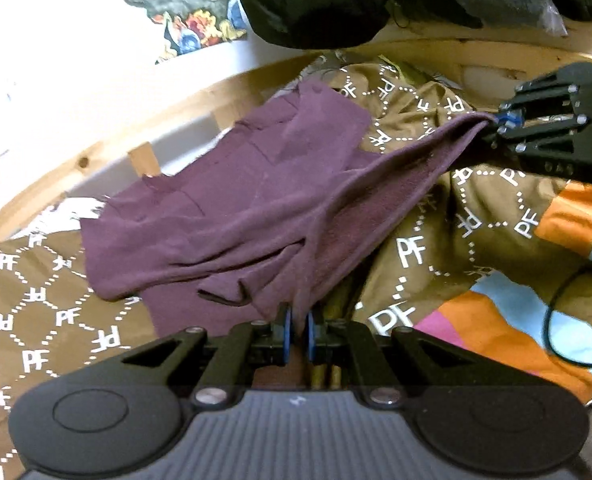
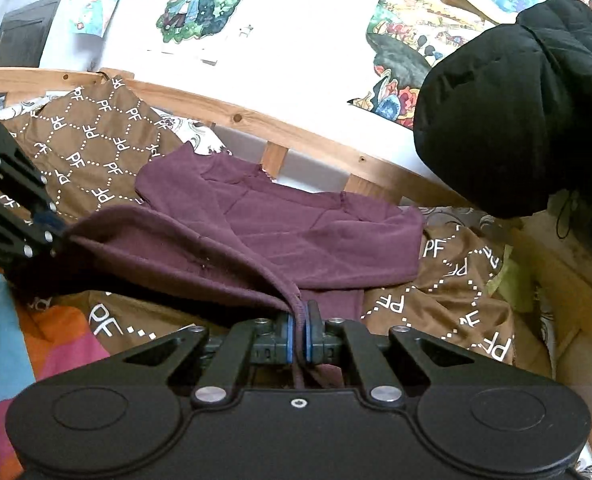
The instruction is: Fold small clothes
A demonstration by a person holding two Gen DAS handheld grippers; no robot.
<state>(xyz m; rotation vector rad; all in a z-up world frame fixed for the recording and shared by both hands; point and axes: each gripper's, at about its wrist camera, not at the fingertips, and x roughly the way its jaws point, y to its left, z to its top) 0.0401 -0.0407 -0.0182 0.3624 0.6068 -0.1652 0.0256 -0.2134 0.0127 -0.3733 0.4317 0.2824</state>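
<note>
A small purple garment (image 1: 235,208) lies on a brown bedcover printed with "PF" (image 1: 35,300). My left gripper (image 1: 300,330) is shut on one corner of its near hem. My right gripper (image 1: 500,122) is shut on the other corner, and the hem is stretched between them, lifted off the cover. In the right wrist view the right gripper (image 2: 298,336) pinches the purple garment (image 2: 296,224), and the left gripper (image 2: 53,226) holds the hem at far left. The garment's far part rests flat near the bed rail.
A wooden bed rail (image 2: 255,120) runs behind the garment, with a white wall and coloured pictures (image 2: 199,0) above. A black padded bundle (image 2: 516,112) sits at the right end. An orange, pink and blue blanket (image 1: 516,320) with a black cable (image 1: 552,320) lies nearby.
</note>
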